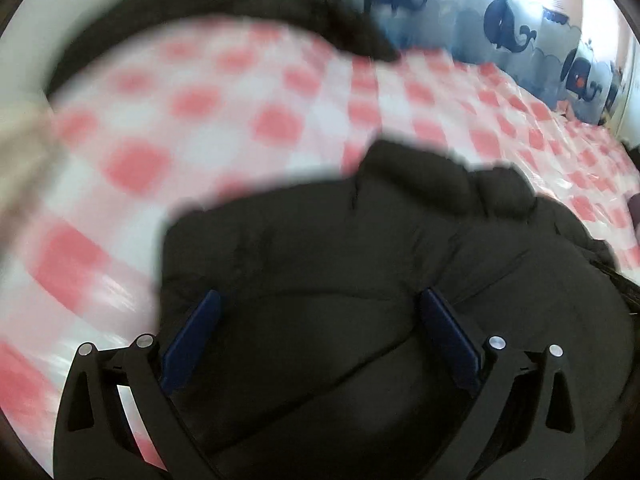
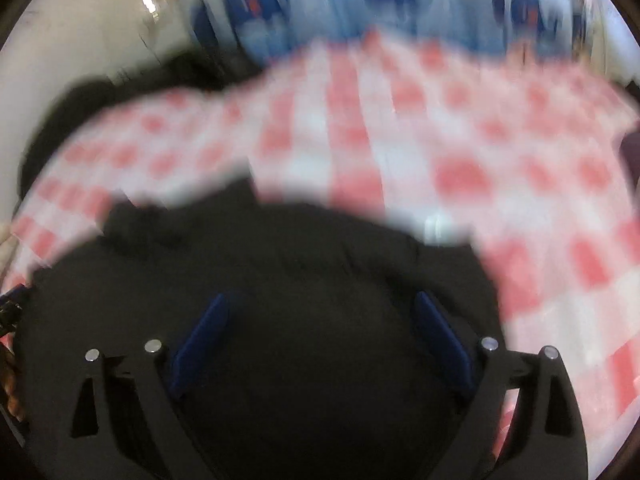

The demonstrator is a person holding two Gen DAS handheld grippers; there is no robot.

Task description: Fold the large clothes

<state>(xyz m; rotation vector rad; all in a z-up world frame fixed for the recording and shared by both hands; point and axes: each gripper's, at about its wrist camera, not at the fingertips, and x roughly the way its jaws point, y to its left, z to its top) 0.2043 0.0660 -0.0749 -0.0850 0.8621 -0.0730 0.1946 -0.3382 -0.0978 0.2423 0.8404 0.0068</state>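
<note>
A black puffy jacket (image 1: pixel 320 240) lies bunched on a pink and white checked cover (image 1: pixel 240 120). In the left wrist view my left gripper (image 1: pixel 320 304) hangs just over it with the blue pads (image 1: pixel 200 332) wide apart; the jacket's bulk fills the space under and between them, and no pinch shows. In the right wrist view the same black jacket (image 2: pixel 280 280) spreads below my right gripper (image 2: pixel 324 312). Its jaws also stand wide, with the blue pads (image 2: pixel 440 336) clear of any fold. Both views are blurred.
The checked cover (image 2: pixel 440 140) stretches far and to the right. Another dark garment (image 1: pixel 200 4) lies along its far left edge, seen as a dark garment (image 2: pixel 100 96) from the right too. A whale-print curtain (image 1: pixel 508 28) hangs behind, beside a white wall (image 2: pixel 80 20).
</note>
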